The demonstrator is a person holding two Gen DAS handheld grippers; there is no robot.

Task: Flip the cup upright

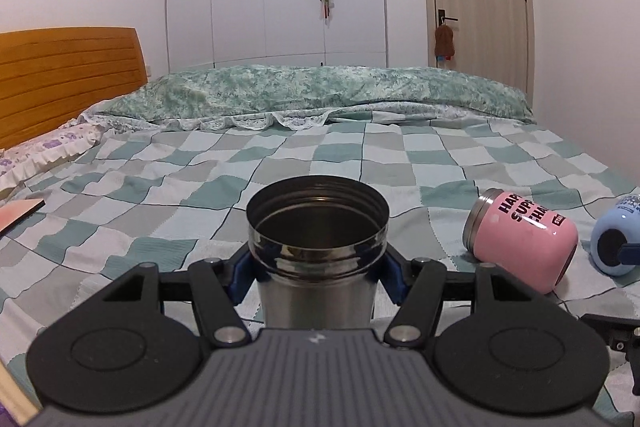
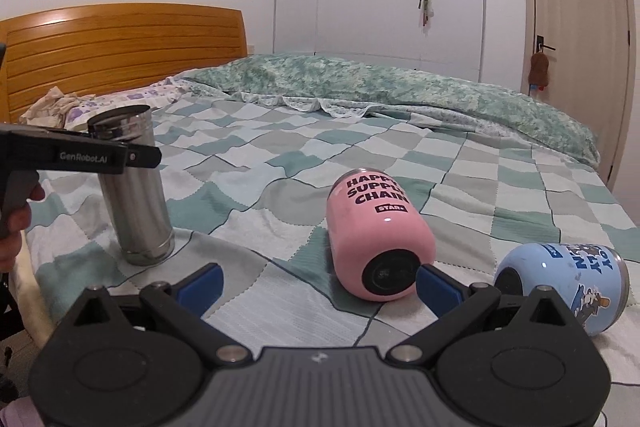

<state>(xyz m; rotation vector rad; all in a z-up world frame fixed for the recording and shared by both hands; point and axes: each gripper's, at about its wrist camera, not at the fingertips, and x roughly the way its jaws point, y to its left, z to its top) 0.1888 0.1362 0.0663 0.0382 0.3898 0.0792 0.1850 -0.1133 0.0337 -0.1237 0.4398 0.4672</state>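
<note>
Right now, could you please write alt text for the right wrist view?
The open right gripper hovers before a pink cup lying on its side on a checked bedspread. A blue cup lies right; the left gripper holds an upright steel cup.

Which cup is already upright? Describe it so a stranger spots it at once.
Start at the checkered bedspread. Three cups are on it; the steel cup stands nearest the wooden headboard, held by the left hand-held gripper. It alone is bare metal and upright; the pink cup and blue cup lie sideways.

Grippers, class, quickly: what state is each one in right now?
Left gripper: closed on the upright steel cup.
Right gripper: open, holding nothing, near the pink cup.
</note>
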